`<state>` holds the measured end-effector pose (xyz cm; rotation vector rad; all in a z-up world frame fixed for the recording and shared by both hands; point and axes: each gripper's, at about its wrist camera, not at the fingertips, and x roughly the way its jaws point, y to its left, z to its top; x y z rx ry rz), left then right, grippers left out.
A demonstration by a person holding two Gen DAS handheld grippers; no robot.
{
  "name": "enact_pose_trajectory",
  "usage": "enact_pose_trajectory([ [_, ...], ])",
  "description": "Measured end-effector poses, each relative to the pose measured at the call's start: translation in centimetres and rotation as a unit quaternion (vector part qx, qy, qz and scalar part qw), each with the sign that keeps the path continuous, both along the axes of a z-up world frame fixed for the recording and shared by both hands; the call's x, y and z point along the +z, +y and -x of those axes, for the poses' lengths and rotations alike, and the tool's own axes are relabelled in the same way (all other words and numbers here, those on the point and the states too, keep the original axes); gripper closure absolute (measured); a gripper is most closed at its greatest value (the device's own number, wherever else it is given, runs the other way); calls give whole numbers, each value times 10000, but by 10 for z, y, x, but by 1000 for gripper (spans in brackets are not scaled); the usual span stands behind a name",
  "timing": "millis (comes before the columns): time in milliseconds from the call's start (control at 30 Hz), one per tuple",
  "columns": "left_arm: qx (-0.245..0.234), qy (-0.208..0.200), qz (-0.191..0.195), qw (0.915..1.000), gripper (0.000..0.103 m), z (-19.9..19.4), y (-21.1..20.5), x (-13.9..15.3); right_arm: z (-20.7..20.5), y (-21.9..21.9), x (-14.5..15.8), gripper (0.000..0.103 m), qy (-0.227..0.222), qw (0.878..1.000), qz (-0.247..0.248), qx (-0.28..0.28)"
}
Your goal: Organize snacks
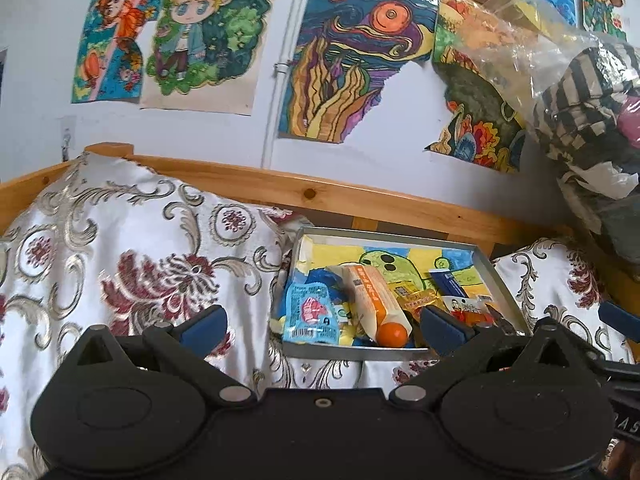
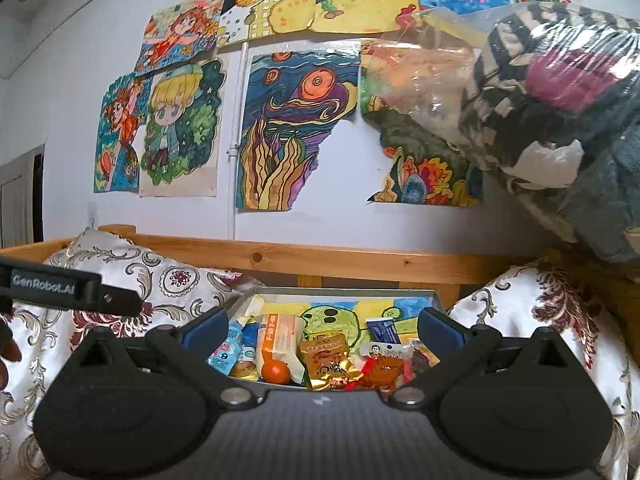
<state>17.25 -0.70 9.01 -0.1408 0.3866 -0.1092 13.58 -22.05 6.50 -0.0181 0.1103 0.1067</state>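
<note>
We hold both grippers spread wide and empty over the bed, the left gripper (image 1: pixel 324 326) and the right gripper (image 2: pixel 322 330) each with blue fingers well apart. The tray (image 1: pixel 384 237) sits at our 12 o'clock, wedged between two patterned cushions (image 1: pixel 120 248), its back wall close to the wooden rail (image 1: pixel 320 192). Inside lie the snacks: a blue packet (image 1: pixel 308 316) at 9 o'clock in the tray, a white-and-orange pack (image 1: pixel 372 300) just beside it with an orange ball (image 1: pixel 392 334) at its near end, a dark blue box (image 1: pixel 448 282) toward 2 o'clock. At upper right a clear bag of clothes (image 1: pixel 580 92) bulges toward the tray. Drawings (image 1: pixel 352 60) cover the wall. The right view alone shows a gold packet (image 2: pixel 328 360) clearly and the red wrappers (image 2: pixel 380 366) beside it; it also catches the left gripper's arm at 9 o'clock.
</note>
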Motion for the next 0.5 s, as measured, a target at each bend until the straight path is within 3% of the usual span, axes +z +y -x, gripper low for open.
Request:
enact_pose_trajectory([
  [500, 184, -259, -247, 9992, 1, 66, 5, -10, 45, 0, -3, 0, 34, 10000, -53, 0],
])
